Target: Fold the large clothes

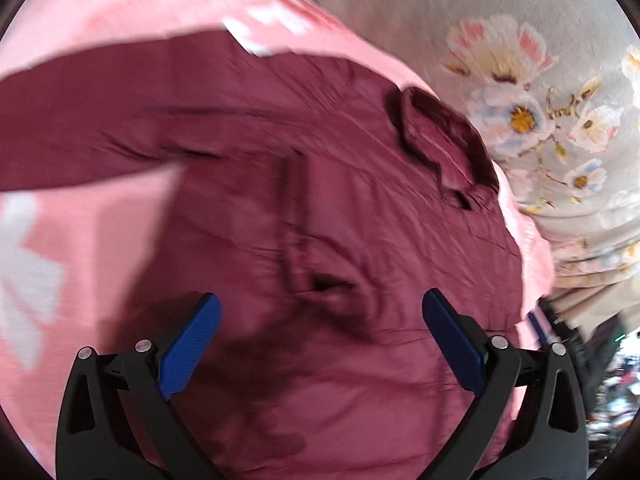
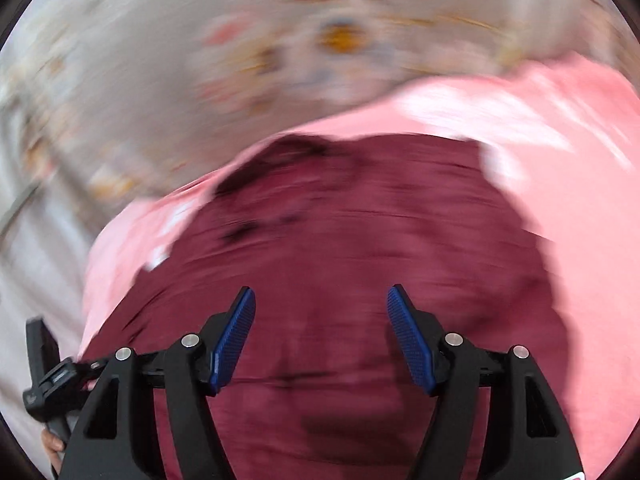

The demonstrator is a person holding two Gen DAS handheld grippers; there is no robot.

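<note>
maroon shirt [image 1: 320,208] lies spread on pink sheet [image 1: 80,240], collar [image 1: 444,140] w/ floral cover [image 1: 520,112] beside. left tongs [image 1: 320,312] & right tongs [image 2: 320,304] both wide, empty; right view blurred, prob. over shirt.

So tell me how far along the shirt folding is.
Done: the maroon shirt lies spread on the pink sheet, collar up, one sleeve stretched out. In hand: nothing; the left gripper and right gripper are both open above it. Left: every fold.
</note>
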